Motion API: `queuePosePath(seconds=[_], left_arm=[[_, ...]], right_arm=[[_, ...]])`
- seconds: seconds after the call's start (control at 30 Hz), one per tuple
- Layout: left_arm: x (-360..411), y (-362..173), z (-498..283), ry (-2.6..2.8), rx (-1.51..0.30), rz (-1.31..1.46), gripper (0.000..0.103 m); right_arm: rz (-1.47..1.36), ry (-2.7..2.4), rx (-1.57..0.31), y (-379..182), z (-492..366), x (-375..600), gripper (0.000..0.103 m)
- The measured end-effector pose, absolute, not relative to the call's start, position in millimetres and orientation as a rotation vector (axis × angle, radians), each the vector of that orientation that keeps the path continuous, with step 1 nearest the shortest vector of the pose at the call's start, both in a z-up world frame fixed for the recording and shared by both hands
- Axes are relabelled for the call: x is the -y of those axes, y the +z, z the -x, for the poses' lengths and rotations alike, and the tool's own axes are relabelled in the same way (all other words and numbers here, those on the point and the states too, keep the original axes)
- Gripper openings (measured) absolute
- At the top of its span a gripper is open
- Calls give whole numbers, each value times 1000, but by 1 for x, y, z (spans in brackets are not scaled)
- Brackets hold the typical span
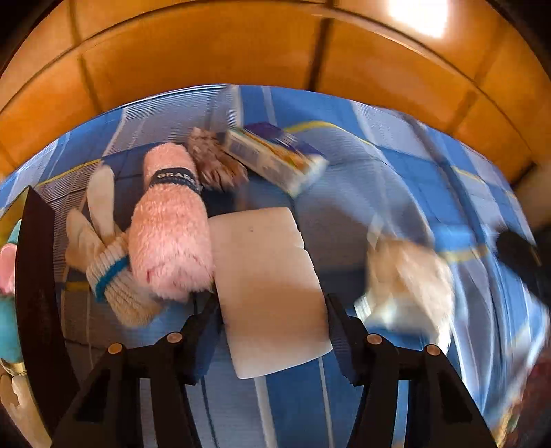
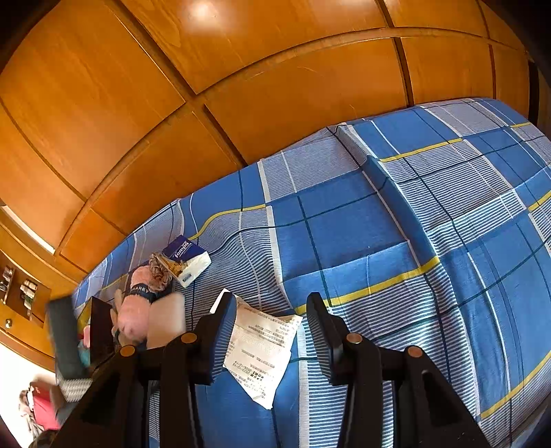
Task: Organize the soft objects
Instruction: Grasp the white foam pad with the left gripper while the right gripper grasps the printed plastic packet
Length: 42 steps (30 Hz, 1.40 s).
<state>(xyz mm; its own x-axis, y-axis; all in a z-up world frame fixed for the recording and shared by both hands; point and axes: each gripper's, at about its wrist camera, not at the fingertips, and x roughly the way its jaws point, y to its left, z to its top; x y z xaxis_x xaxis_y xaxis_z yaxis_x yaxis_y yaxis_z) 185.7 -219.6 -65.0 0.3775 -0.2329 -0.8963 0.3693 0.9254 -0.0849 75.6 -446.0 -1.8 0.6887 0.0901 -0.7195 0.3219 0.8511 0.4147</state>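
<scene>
Our left gripper (image 1: 272,331) hung with its jaws spread wide around a white foam block (image 1: 268,289) lying on the blue plaid bedspread (image 1: 396,179). A pink fuzzy sock (image 1: 168,234) lay just left of the block. Our right gripper (image 2: 272,331) was also spread wide, straddling a printed paper sheet (image 2: 261,348) without gripping it.

Bed cover (image 2: 344,234): blue, white and grey check with thin yellow lines, creased in a ridge running toward the far edge. Wardrobe wall (image 2: 241,86): glossy orange-brown wooden panels with dark seams, directly behind the bed's far edge. Glare patch (image 1: 418,15): bright light on the upper panels. Recessed shelf (image 2: 20,289): far left, small items too indistinct to name.
</scene>
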Motion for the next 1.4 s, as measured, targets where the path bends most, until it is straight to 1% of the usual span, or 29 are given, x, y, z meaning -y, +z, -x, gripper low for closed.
queuePosePath(seconds=[0.17,0.27,0.4,0.47,0.5,0.6,0.63,0.8,0.93,1.17,1.27,1.33,1.4], left_arm=[[197,-61,-135,-548,-1107,-207,59],[179,-65,-107,-610,-1137,-217,60],[160,-71,-74,-647,-1087,-267,61],[156,-71,-71,-649,-1080,-244,61],[153,-72,-74,-650,-1087,-224,61],[150,-73,-76,-652,-1099,-195,61],[151,-73,-75,-653,-1092,-205,61],[153,-75,-77,-647,-1084,-198,62],[154,-78,-76,-641,-1081,-194,63],[152,-81,-71,-632,-1072,-198,64],[153,-82,-70,-628,-1068,-200,64],[153,-82,-70,-625,-1067,-198,64],[153,-81,-70,-625,-1064,-199,63]], right_arm=[[-534,-142,-837,-6,-79,444,42],[-512,-120,-861,-10,-82,438,42],[-449,-57,-904,-18,-89,422,43],[-386,-28,-921,-19,-93,411,47],[-325,1,-930,-19,-95,401,51],[-178,101,-959,-16,-102,379,68],[-132,124,-969,-15,-105,374,71],[125,238,-1081,-20,-124,354,76],[267,239,-1161,-35,-139,349,76],[325,241,-1236,-60,-160,347,75],[282,237,-1220,-62,-161,350,70],[269,211,-1199,-61,-158,350,64],[253,174,-1171,-57,-151,347,62]])
